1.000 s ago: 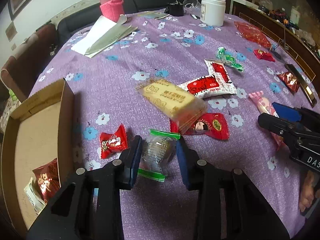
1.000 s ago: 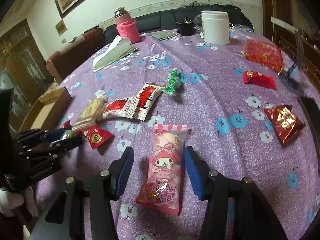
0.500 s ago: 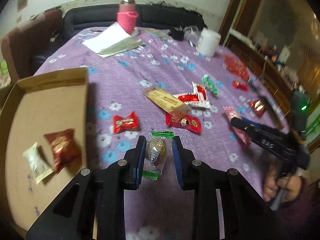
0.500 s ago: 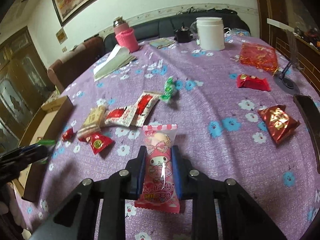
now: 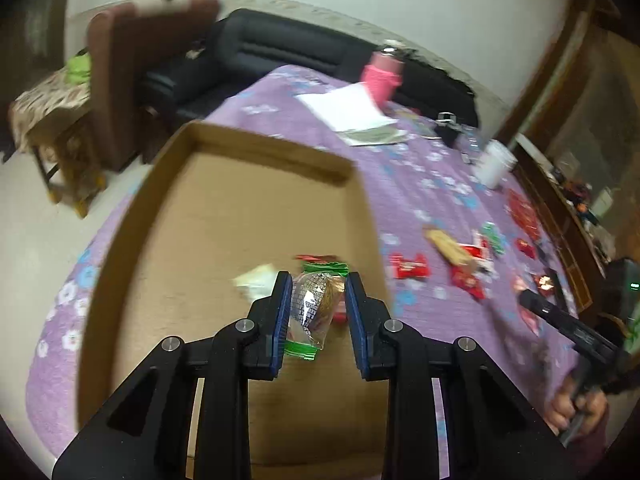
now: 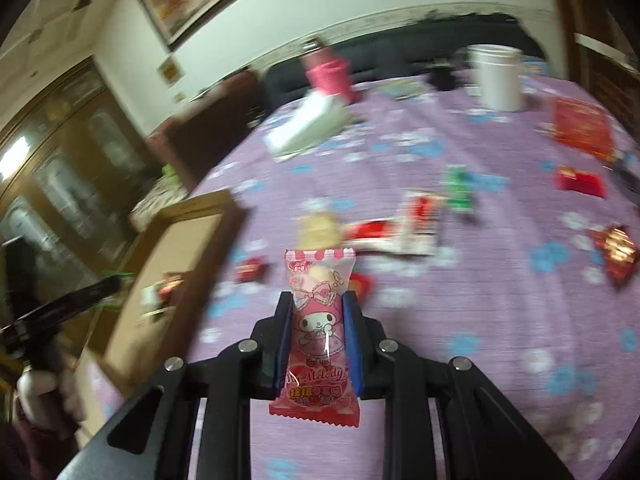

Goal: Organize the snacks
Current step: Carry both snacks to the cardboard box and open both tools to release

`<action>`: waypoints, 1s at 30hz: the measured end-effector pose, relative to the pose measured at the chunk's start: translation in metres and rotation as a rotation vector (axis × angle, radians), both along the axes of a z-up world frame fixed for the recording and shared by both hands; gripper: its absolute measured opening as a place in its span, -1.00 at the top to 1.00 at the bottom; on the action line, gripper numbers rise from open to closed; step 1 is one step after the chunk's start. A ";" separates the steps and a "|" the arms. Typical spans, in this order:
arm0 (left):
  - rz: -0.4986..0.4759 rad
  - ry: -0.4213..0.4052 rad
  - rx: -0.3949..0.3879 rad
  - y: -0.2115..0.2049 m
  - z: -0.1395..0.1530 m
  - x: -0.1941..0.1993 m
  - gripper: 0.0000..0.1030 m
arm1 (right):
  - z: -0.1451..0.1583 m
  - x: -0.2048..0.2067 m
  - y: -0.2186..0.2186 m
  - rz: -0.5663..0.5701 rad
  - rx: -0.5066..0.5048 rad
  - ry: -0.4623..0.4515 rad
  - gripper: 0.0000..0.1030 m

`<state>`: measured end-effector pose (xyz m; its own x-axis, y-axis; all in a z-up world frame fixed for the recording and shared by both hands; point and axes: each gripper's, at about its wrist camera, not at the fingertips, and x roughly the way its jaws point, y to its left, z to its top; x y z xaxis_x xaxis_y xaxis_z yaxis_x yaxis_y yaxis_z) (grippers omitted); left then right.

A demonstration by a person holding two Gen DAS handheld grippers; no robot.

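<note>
My left gripper [image 5: 316, 292] is shut on a clear wrapped candy with green ends [image 5: 316, 308], held above the open cardboard box [image 5: 224, 216]. A pale packet [image 5: 256, 282] lies on the box floor just beyond it. My right gripper [image 6: 317, 312] is shut on a pink cartoon snack packet [image 6: 320, 320], lifted off the purple flowered tablecloth [image 6: 460, 288]. Several loose snacks stay on the cloth: a small red candy [image 5: 409, 269], a tan biscuit pack [image 5: 450, 246] and red-and-white packets [image 6: 404, 228]. The other gripper [image 5: 568, 326] shows at the right of the left wrist view.
A pink-sleeved flask [image 5: 382, 76], white papers [image 5: 348, 110] and a white jar [image 6: 498, 76] stand at the table's far side. Red packets [image 6: 582, 128] and a foil snack [image 6: 616, 250] lie to the right. A dark sofa [image 5: 288, 56] and a brown chair [image 5: 120, 80] border the table.
My left gripper closed on the green-ended candy and carried it left to above the box. My right gripper closed on the pink packet and lifted it off the cloth.
</note>
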<state>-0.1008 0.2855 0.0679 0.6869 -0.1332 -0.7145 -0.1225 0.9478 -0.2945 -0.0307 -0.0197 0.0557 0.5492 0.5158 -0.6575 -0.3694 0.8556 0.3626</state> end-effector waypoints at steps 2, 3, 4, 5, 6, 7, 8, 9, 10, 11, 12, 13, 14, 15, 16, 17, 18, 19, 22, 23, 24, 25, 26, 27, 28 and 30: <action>0.020 0.014 0.012 0.008 -0.005 0.001 0.49 | 0.002 -0.001 0.029 0.060 0.008 0.017 0.48; 0.031 0.022 0.019 0.014 -0.008 0.001 0.49 | 0.001 -0.001 0.045 0.091 0.014 0.029 0.48; 0.039 0.027 0.023 0.019 -0.011 0.002 0.49 | 0.001 -0.003 0.059 0.117 0.018 0.039 0.48; 0.047 0.032 0.025 0.023 -0.013 0.003 0.49 | 0.001 -0.003 0.073 0.143 0.021 0.050 0.49; 0.054 0.038 0.026 0.028 -0.016 0.004 0.49 | 0.000 -0.003 0.087 0.167 0.023 0.058 0.49; 0.061 0.045 0.028 0.034 -0.018 0.005 0.49 | -0.001 -0.004 0.097 0.185 0.023 0.064 0.49; 0.069 0.053 0.030 0.038 -0.020 0.007 0.49 | -0.002 -0.004 0.109 0.205 0.021 0.069 0.49; 0.077 0.060 0.034 0.042 -0.021 0.010 0.49 | -0.003 -0.005 0.120 0.225 0.018 0.073 0.49; 0.082 0.066 0.036 0.045 -0.022 0.011 0.49 | -0.003 -0.006 0.130 0.243 0.017 0.080 0.49; 0.087 0.072 0.039 0.049 -0.024 0.014 0.49 | -0.004 -0.006 0.141 0.260 0.015 0.087 0.49; 0.092 0.077 0.040 0.052 -0.025 0.016 0.49 | -0.006 -0.006 0.152 0.279 0.012 0.097 0.49; 0.098 0.083 0.041 0.055 -0.026 0.017 0.49 | -0.007 -0.006 0.159 0.292 0.008 0.104 0.49; 0.103 0.087 0.039 0.058 -0.028 0.018 0.49 | -0.009 -0.006 0.167 0.303 0.002 0.111 0.49; 0.108 0.090 0.035 0.061 -0.029 0.019 0.49 | -0.012 -0.006 0.176 0.313 -0.005 0.118 0.49; 0.111 0.091 0.028 0.063 -0.029 0.020 0.49 | -0.014 -0.006 0.182 0.318 -0.010 0.122 0.48; 0.112 0.092 0.021 0.066 -0.030 0.020 0.49 | -0.016 -0.006 0.187 0.322 -0.016 0.126 0.48; 0.114 0.091 0.017 0.067 -0.030 0.020 0.49 | -0.019 -0.006 0.192 0.326 -0.021 0.132 0.43; 0.113 0.089 0.008 0.069 -0.030 0.019 0.49 | -0.021 -0.007 0.195 0.326 -0.023 0.135 0.42; 0.112 0.098 -0.026 0.074 -0.030 0.019 0.43 | -0.024 -0.008 0.200 0.333 -0.021 0.135 0.28; 0.115 0.099 -0.031 0.075 -0.029 0.019 0.36 | -0.022 -0.010 0.197 0.334 -0.016 0.134 0.22; 0.119 0.093 -0.034 0.076 -0.027 0.018 0.36 | -0.021 -0.009 0.195 0.332 -0.005 0.132 0.14; 0.121 0.084 -0.033 0.076 -0.025 0.017 0.36 | -0.019 -0.009 0.191 0.327 0.004 0.130 0.10; 0.124 0.076 -0.033 0.076 -0.023 0.015 0.36 | -0.016 -0.008 0.185 0.320 0.014 0.127 0.10; 0.128 0.066 -0.037 0.075 -0.019 0.012 0.36 | -0.013 -0.008 0.178 0.313 0.026 0.124 0.10; 0.131 0.054 -0.044 0.074 -0.016 0.010 0.36 | -0.009 -0.007 0.170 0.304 0.037 0.118 0.10; 0.128 0.021 -0.053 0.070 -0.006 0.001 0.36 | -0.002 -0.004 0.147 0.270 0.044 0.092 0.10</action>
<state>-0.0996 0.3559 0.0616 0.6857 -0.0835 -0.7231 -0.2483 0.9070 -0.3403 -0.0351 0.1277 0.0541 0.3270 0.6644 -0.6721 -0.5456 0.7134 0.4398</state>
